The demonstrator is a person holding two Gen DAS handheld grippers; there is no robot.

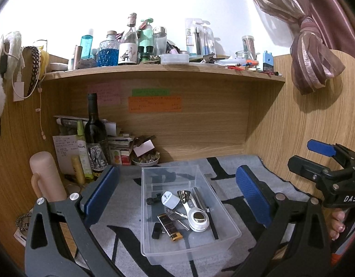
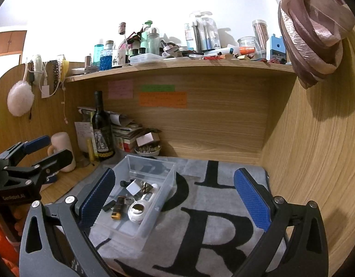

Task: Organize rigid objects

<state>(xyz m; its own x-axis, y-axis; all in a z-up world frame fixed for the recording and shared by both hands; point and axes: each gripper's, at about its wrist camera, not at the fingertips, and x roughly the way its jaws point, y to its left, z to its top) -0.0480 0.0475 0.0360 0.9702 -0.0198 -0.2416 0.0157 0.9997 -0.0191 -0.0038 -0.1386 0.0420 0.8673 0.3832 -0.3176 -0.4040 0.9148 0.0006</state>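
Nearest the lens, the left gripper [image 1: 177, 191] is spread wide with nothing between its blue pads, which stand either side of the clear plastic bin [image 1: 231, 232] without touching it; the right gripper [image 2: 175, 198] is spread just as wide and also holds nothing, its left pad in front of the bin's near left wall, though contact cannot be told.

The bin sits on a grey mat with black letters [image 2: 207, 230] that covers the table; inside it, lying loose on the bottom, are a black and gold lighter [image 1: 170, 227], a small black block [image 1: 157, 230], a white oval device with a round metal centre [image 1: 198, 219], a white plug [image 1: 170, 200], some keys [image 1: 177, 215] and a thin black stick [image 1: 212, 224].

All of these look light and stiff; the lighter should be slick, so a pinch across its long flat sides seems safest; the oval device looks better taken across its narrow neck than its smooth rounded body; the keys lie flat and may slip under a pad.

Further back stand a dark wine bottle [image 1: 94, 136], a pink flask [image 1: 47, 177] and a small bowl [image 1: 145, 160]; above, a crowded shelf [image 1: 163, 72].
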